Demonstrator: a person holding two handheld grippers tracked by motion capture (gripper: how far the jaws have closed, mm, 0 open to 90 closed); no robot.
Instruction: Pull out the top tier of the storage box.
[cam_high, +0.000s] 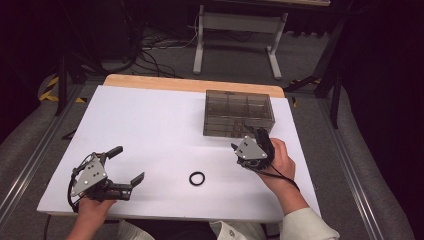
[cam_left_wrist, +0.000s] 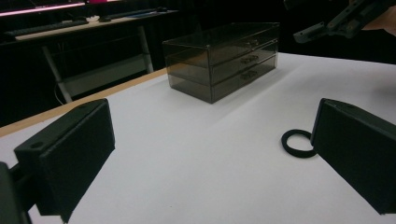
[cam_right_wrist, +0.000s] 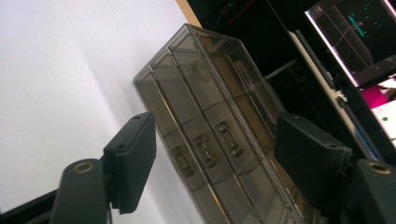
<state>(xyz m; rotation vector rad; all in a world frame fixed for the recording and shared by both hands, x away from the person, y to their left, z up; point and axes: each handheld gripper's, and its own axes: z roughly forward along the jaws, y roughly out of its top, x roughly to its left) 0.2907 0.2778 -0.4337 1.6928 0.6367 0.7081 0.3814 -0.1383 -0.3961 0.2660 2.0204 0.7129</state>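
Both hand-held grippers, left (cam_high: 128, 163) and right (cam_right_wrist: 212, 161), are held wide open and empty. The black ring (cam_high: 197, 178) is judged light and pliable, best pinched across its band; the drawer box (cam_high: 239, 113) seems rigid, slick plastic

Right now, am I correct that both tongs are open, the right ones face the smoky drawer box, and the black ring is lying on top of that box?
Not quite: the black ring lies on the white table, apart from the drawer box, as the high view shows. The left tongs and right tongs are indeed open, the right ones facing the box.
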